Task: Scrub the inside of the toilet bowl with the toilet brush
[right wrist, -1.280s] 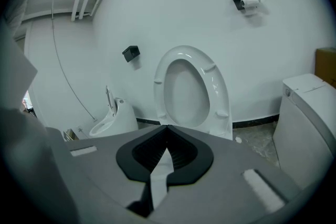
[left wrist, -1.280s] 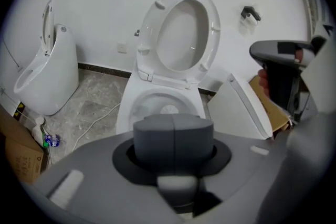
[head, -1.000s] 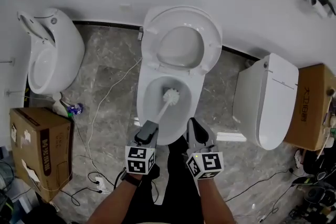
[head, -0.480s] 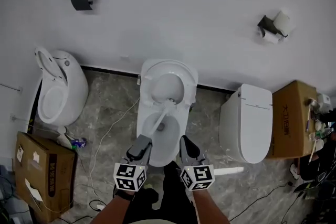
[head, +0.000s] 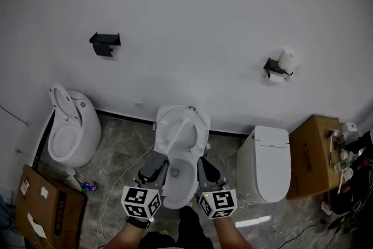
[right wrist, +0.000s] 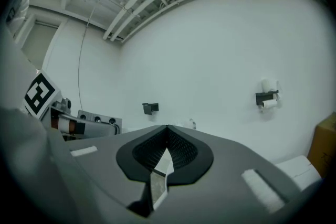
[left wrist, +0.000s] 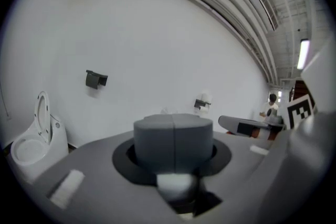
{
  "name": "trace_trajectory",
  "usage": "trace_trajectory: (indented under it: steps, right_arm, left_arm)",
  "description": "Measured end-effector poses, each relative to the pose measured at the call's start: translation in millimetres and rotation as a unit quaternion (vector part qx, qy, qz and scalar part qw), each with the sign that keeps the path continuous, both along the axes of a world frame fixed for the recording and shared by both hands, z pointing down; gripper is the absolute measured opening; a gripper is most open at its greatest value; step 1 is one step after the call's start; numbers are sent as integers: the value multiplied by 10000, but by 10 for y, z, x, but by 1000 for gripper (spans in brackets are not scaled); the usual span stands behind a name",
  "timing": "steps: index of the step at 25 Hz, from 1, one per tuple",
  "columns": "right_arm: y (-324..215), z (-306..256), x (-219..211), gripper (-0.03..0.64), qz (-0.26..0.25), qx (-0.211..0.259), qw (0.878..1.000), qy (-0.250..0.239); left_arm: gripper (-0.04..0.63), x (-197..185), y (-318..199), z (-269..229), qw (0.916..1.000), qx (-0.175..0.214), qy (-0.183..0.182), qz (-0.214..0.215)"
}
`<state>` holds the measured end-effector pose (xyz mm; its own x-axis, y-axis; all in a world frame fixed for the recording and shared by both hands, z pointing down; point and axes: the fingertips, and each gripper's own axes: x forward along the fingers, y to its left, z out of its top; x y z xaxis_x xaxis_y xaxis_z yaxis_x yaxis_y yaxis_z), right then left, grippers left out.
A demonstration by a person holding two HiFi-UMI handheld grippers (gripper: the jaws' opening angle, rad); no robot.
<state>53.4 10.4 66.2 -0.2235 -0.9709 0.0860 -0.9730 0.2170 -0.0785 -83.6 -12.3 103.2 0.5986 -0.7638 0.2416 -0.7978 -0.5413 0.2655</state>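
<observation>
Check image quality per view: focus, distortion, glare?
Head view: even light, sharp out to the wall holder. Left gripper view: heavy fisheye, black corners, near jaws blurred, ceiling lamp blown out. Right gripper view: same fisheye and vignette, jaws soft, paper holder in focus.

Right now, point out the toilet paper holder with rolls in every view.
Head view: toilet paper holder on the wall, upper right.
Left gripper view: right of centre, mid-height.
Right gripper view: far right, mid-height.
Shared landmark: empty black holder, to its left in every view.
</observation>
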Motion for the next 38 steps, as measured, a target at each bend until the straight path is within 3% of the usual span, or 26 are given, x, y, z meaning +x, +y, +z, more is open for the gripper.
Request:
trace_trajectory:
  steps: [7,24,38]
  right_arm:
    - [-94,-730,-39,12,-99,494,9986,136]
    - [-140,-1788,9,12,-101,983,9951,28]
    - [-119,-1854,-23,12,-192,1001,9947,120]
  left_arm:
    - [153,25,-139,-805,9979,596,181,-158]
    - [153,-226,-200,-1830,9917,1260,34,-257]
    - [154,-244,-167,-1991,9875,1522,69,-408]
